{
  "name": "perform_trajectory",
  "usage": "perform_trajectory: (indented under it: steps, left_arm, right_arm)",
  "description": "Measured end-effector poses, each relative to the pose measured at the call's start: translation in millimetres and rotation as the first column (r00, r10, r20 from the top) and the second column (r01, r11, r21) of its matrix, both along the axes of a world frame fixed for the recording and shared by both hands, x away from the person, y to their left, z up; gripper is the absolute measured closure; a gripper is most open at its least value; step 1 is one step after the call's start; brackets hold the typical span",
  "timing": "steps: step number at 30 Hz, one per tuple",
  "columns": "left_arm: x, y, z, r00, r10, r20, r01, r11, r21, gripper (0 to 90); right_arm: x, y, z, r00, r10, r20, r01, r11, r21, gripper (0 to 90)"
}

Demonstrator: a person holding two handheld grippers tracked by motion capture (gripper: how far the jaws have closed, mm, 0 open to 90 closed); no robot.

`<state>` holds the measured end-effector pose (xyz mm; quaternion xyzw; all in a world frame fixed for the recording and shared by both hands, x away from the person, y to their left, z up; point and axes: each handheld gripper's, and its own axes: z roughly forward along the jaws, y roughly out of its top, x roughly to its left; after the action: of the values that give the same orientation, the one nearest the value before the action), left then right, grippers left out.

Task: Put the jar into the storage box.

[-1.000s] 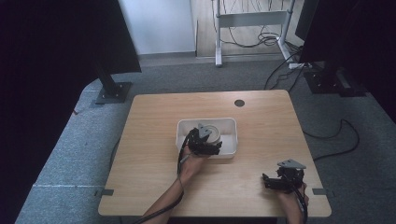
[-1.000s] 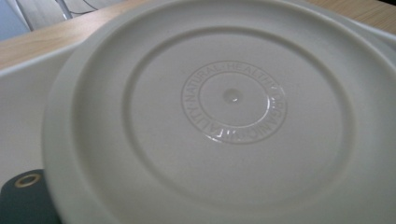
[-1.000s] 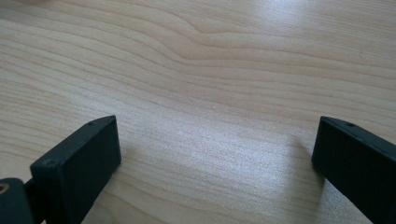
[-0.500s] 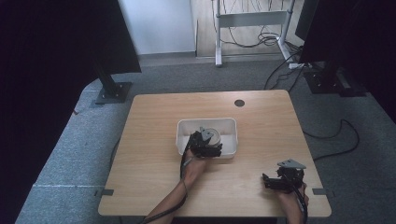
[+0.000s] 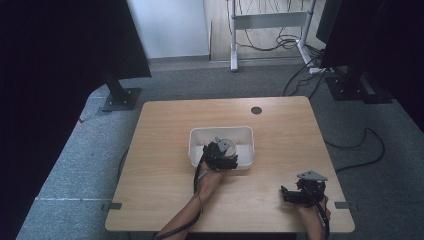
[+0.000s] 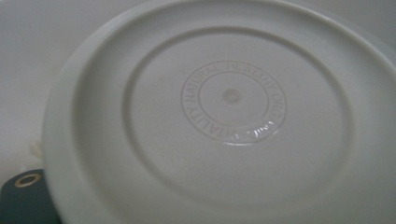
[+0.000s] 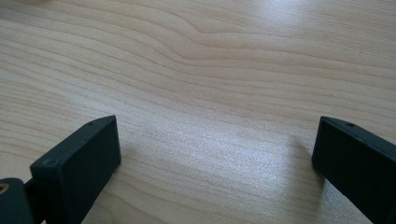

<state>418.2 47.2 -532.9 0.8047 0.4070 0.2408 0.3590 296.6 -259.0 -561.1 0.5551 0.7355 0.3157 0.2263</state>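
On the wooden surface (image 5: 165, 150) in the high view, a white rectangular bin (image 5: 246, 134) sits just past the centre, toward 12 o'clock from the person. The left hand-held gripper (image 5: 220, 154) reaches into the bin over its 6 o'clock wall, with the forearm trailing back toward 7 o'clock. Inside the bin lies a round white lid (image 5: 228, 145), right at the gripper's tip. In the left gripper view the lid (image 6: 224, 116) is very close, showing concentric rings and raised lettering around its middle; I cannot tell how the jaws stand, since just a dark corner of 1 shows at 7 o'clock. The right hand-held gripper (image 5: 290, 194) rests at 5 o'clock on the surface, well apart from the bin. In its own view, its 2 jaws stand wide apart over bare wood (image 7: 219, 93), holding nothing.
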Motion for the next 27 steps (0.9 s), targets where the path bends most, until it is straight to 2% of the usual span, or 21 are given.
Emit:
perform_trajectory:
  steps: [1, 3, 6, 11, 27]
  left_arm:
    - [1.3, 0.6, 0.9, 0.9998, 0.000, -0.017, 0.000, 1.0000, -0.005, 9.9]
    - [2.1, 1.0, 1.6, 0.9996, -0.007, -0.027, 0.007, 1.0000, -0.004, 9.8]
    - [2.4, 1.4, 2.6, 0.9998, -0.009, -0.019, 0.009, 0.9999, -0.004, 8.1]
    - [3.5, 4.0, 4.4, 0.9997, -0.009, -0.024, 0.008, 0.9992, -0.038, 4.4]
    - [0.1, 6.9, 11.7, 0.9990, -0.042, -0.013, 0.041, 0.9965, -0.074, 3.7]
  right_arm:
    - [0.0, 0.0, 0.0, 1.0000, 0.000, 0.000, 0.000, 1.000, 0.000, 0.6]
    - [0.0, 0.0, 0.0, 1.0000, 0.000, 0.000, 0.000, 1.000, 0.000, 0.6]
    - [0.0, 0.0, 0.0, 1.0000, 0.000, 0.000, 0.000, 1.000, 0.000, 0.6]
    - [0.0, 0.0, 0.0, 1.0000, 0.000, 0.000, 0.000, 1.000, 0.000, 0.6]
    - [0.0, 0.0, 0.0, 1.0000, 0.000, 0.000, 0.000, 1.000, 0.000, 0.6]
